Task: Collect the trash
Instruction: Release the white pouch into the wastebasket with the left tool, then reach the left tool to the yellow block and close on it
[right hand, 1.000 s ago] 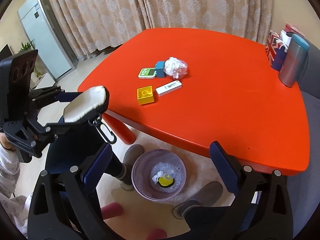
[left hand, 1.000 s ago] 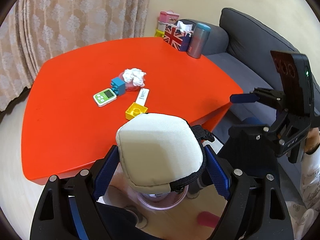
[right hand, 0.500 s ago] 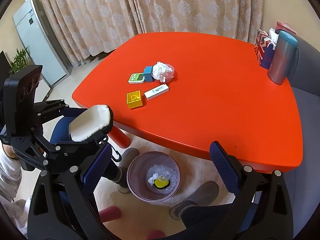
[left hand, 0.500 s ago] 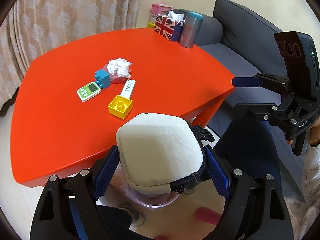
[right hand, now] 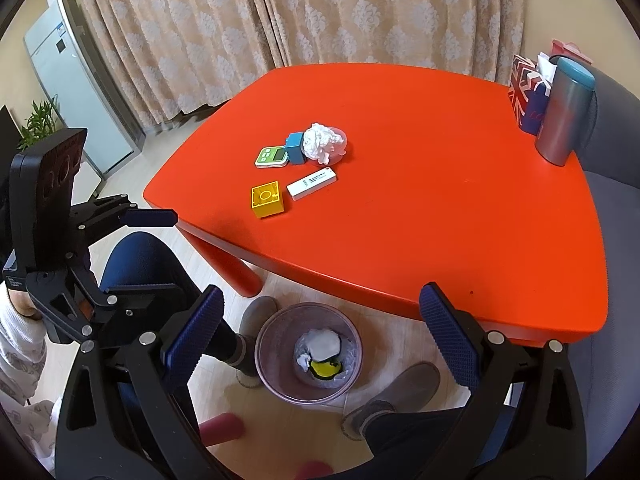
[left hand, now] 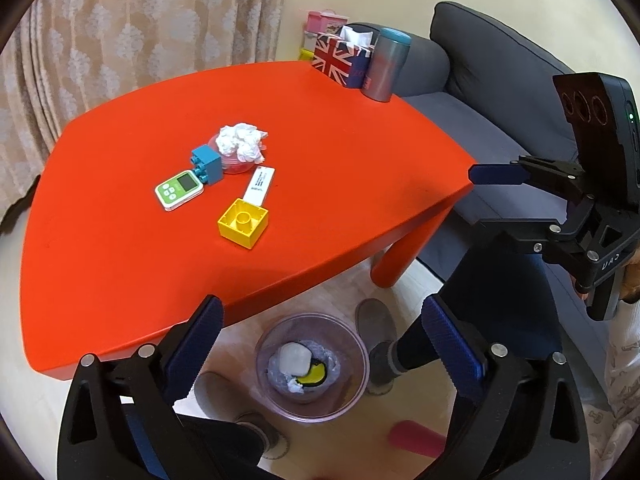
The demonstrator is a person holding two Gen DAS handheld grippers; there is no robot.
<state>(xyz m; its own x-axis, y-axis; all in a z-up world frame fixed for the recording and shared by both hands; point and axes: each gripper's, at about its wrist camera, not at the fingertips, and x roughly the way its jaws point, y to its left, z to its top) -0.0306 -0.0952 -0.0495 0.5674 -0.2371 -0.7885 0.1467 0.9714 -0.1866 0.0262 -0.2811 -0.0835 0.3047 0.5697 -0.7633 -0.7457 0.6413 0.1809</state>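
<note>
Trash bin (left hand: 312, 364) on floor, cream pouch (left hand: 295, 359) inside. Crumpled tissue (left hand: 241, 142) uncollected on table (left hand: 360, 168). Left gripper (left hand: 320, 344) jaws just opened, wide, empty; right gripper (right hand: 320, 340) likewise wide, empty.

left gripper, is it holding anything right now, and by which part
Nothing is held. The left gripper has just been opening and stands empty; the white pouch lies in the bin below. The right gripper is empty too.

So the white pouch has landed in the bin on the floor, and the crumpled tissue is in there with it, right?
Not quite. The white pouch is in the bin on the floor, but the crumpled tissue is on the red table, beside the blue block. The left wrist view shows both.
</note>
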